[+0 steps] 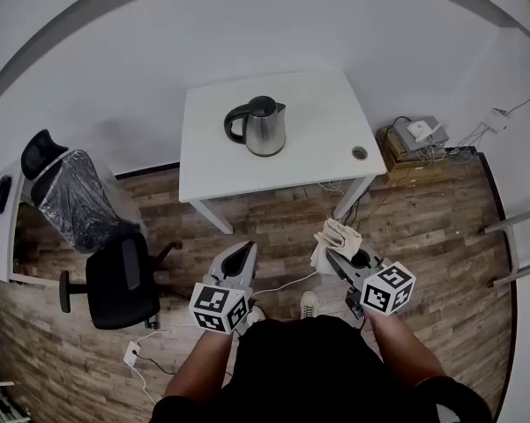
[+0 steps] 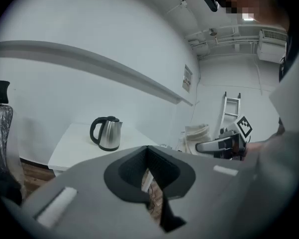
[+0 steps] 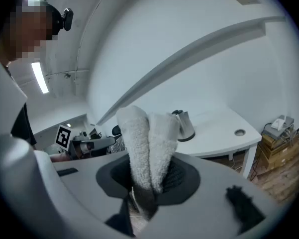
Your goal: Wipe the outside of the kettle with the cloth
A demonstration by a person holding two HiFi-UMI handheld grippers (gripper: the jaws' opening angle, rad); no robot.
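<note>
A: The kettle (image 1: 258, 126) stood upright near the middle of the white table (image 1: 317, 157), handle (image 1: 232, 123) to your left, well apart from both your grippers. How did you rate it?

B: Steel body, so stiff and likely slick. With water inside it would've been heavy, and I couldn't tell if there was any. I'd say you'd have steadied it by the handle, not the polished wall.

A: And the cloth (image 3: 139, 138)?

B: Soft, light, bunched into a fold. Your right gripper (image 3: 144, 193) had it pinched, jaws closed onto its lower end, two fluffy lobes standing up past the tips. That loose top looked like the part to press on the metal.

A: Your left gripper (image 2: 151, 183)?

B: Jaws drawn together, only a sliver of floor (image 1: 441, 236) showing between them, nothing held. You'd have needed to open them to take the handle.

A: Both grippers hung low in front of you, over the floor, short of the table.
</note>
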